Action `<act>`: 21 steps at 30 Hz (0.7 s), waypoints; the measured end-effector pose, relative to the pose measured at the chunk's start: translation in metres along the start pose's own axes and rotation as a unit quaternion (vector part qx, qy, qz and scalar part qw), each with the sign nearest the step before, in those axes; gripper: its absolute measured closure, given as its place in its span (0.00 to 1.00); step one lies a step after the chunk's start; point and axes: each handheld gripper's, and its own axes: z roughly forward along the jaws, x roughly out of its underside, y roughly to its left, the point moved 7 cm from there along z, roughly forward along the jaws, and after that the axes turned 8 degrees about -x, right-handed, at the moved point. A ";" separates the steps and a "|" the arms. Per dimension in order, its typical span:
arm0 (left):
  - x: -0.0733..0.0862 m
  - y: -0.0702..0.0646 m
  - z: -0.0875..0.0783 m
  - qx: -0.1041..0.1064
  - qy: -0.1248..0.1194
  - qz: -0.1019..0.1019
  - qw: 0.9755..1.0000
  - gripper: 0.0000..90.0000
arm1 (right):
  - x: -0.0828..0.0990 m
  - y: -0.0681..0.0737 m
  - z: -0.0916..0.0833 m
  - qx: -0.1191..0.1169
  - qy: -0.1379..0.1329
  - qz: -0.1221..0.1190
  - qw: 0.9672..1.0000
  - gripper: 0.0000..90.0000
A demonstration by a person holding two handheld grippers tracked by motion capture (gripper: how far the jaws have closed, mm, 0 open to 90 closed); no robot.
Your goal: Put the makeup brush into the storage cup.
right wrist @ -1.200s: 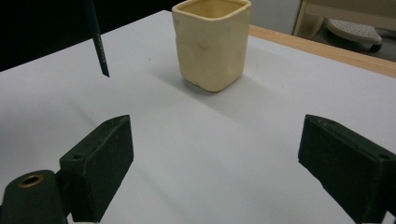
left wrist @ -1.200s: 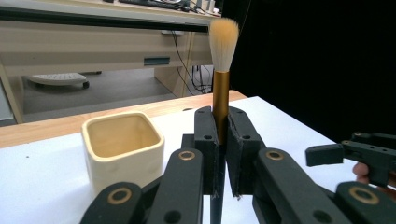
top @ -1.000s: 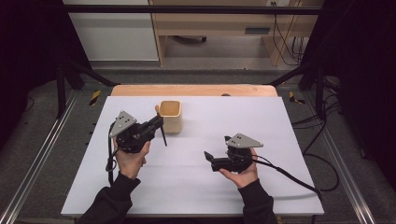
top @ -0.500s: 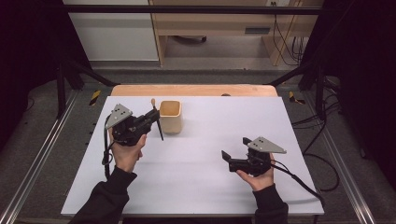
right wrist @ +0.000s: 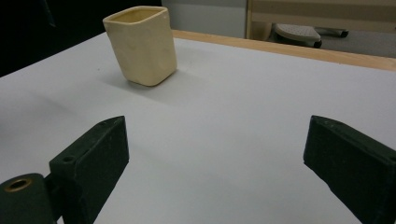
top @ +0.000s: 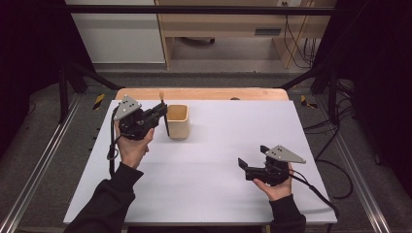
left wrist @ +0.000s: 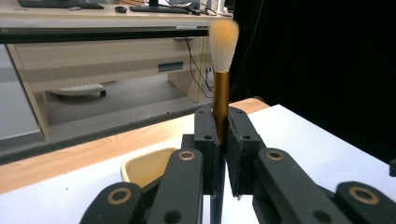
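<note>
The left gripper [top: 163,112] is clamped tight on a brush [left wrist: 220,88], which stands upright between its jaws, pale bristles on top and the dark handle hanging below. Just beside those jaws, on the side away from the hand, sits the cream cup [top: 177,122]. The right gripper [top: 251,164] hovers well apart from the cup, jaws spread wide with nothing between them.

Black long sleeves [top: 114,194] are worn on both forearms. Each black gripper, left gripper [top: 163,110] and right gripper [top: 251,162], is topped by a grey three-cornered plate [top: 127,106], trailed by a black cable [top: 318,194], and fitted with brass-ringed pivots [left wrist: 187,155].
</note>
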 end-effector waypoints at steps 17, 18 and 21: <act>-0.011 0.012 0.026 -0.012 0.005 -0.002 1.000 0.92 | 0.007 -0.005 -0.002 0.011 0.007 0.003 1.000 0.07; -0.012 0.012 0.027 -0.013 0.006 -0.001 1.000 0.92 | 0.007 -0.006 -0.002 0.011 0.008 0.004 1.000 0.07; -0.016 0.013 0.031 -0.015 0.002 0.000 1.000 0.92 | 0.008 -0.007 -0.002 0.013 0.008 0.004 1.000 0.07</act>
